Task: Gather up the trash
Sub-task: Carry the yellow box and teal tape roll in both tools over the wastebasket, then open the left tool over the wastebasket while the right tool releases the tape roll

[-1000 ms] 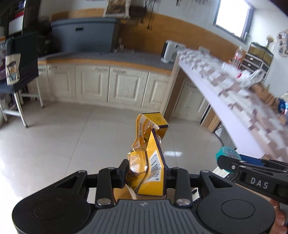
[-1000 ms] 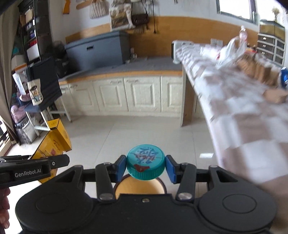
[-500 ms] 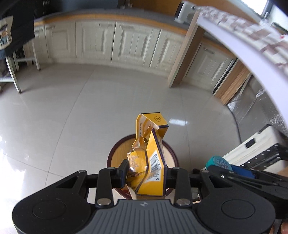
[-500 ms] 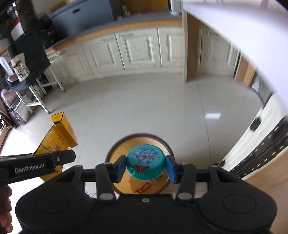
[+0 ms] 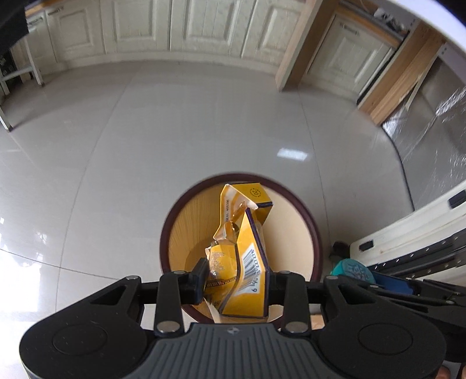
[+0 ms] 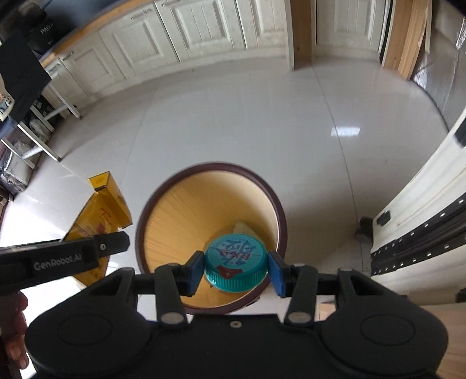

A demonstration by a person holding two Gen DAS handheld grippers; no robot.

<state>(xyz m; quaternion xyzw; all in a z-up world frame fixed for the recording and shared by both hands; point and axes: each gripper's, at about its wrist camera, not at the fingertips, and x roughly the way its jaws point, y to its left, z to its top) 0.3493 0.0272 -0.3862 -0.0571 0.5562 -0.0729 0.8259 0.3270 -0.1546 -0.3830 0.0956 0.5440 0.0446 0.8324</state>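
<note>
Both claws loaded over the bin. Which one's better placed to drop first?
Right, marginally. Its claw holds the teal cap, compact and framed inside the bin's rim in its view. The left claw grips a crumpled yellow carton that reaches close to the far rim, so it could snag.

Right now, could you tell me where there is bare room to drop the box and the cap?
The bin mouth is open: its yellow inside is bare but for a pale scrap at the bottom. The floor between bin and cabinets is clear. It is crowded right of the bin, by the white unit.
</note>
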